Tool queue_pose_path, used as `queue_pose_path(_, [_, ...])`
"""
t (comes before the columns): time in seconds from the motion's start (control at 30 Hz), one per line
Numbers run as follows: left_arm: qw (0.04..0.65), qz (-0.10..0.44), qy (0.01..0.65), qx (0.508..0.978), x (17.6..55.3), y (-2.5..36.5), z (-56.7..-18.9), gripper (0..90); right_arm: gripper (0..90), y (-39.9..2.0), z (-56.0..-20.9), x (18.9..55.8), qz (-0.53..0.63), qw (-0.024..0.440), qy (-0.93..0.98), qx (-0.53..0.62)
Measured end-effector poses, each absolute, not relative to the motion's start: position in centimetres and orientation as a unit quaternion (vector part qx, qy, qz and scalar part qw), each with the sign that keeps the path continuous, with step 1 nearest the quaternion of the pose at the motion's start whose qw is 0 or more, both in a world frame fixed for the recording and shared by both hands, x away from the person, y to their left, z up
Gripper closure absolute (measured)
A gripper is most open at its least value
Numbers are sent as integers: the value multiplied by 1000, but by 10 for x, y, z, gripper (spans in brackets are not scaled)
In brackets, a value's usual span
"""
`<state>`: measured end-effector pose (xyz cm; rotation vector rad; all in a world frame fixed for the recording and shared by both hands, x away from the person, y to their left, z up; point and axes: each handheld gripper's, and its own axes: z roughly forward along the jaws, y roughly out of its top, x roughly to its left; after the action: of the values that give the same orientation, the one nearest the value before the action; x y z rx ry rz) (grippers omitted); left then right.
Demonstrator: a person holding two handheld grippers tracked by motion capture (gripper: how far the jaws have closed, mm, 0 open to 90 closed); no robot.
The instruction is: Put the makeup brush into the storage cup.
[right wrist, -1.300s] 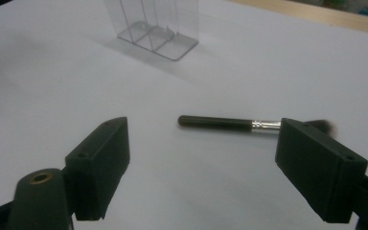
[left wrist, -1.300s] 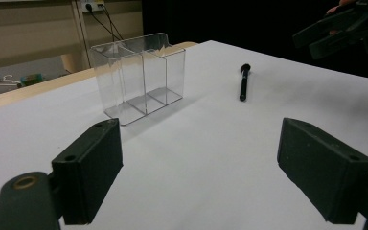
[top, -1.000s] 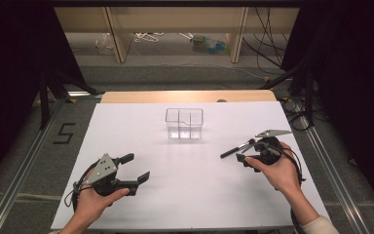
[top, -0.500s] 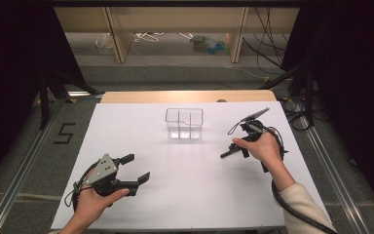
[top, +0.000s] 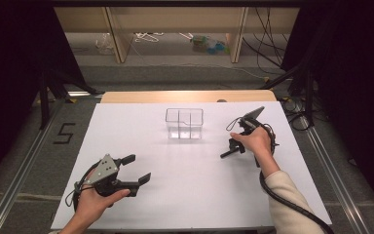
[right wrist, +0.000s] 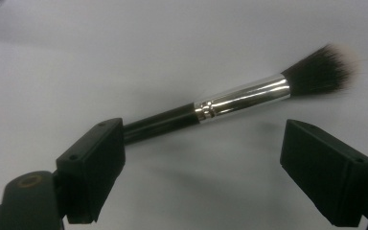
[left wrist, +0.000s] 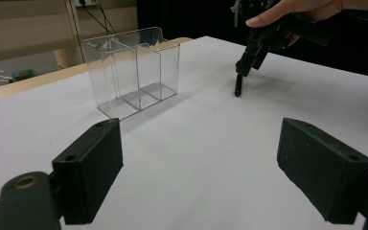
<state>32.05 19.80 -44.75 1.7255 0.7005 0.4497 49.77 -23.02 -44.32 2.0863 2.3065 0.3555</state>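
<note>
One brush [right wrist: 239, 98] between right claw's [right wrist: 201, 167] spread jaws

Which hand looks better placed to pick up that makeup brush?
The right. Its hand-held gripper has open jaws just above the makeup brush, which lies on the white table between them. The left hand-held gripper sits open at the near left, far from the brush.
</note>
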Motion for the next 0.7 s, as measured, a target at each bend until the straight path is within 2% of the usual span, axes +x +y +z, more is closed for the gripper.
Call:
queue_pose_path(0.23, [577,192,286,741,322,197,-448,156,165,-229,-444,503,103,-2,700,706])
queue_pose_path(0.3, [573,193,288,743,321,198,-447,157,164,-234,-448,505,109,18,726,679])
queue_pose_path(0.4, [579,186,294,737,321,197,-448,157,165,-233,-451,508,111,23,713,692])
queue_pose_path(0.43, [578,189,289,739,321,197,-448,158,165,-229,-449,508,99,2,693,714])
queue_pose_path(0.7, [578,188,289,739,321,197,-448,158,176,-226,-455,515,82,12,680,728])
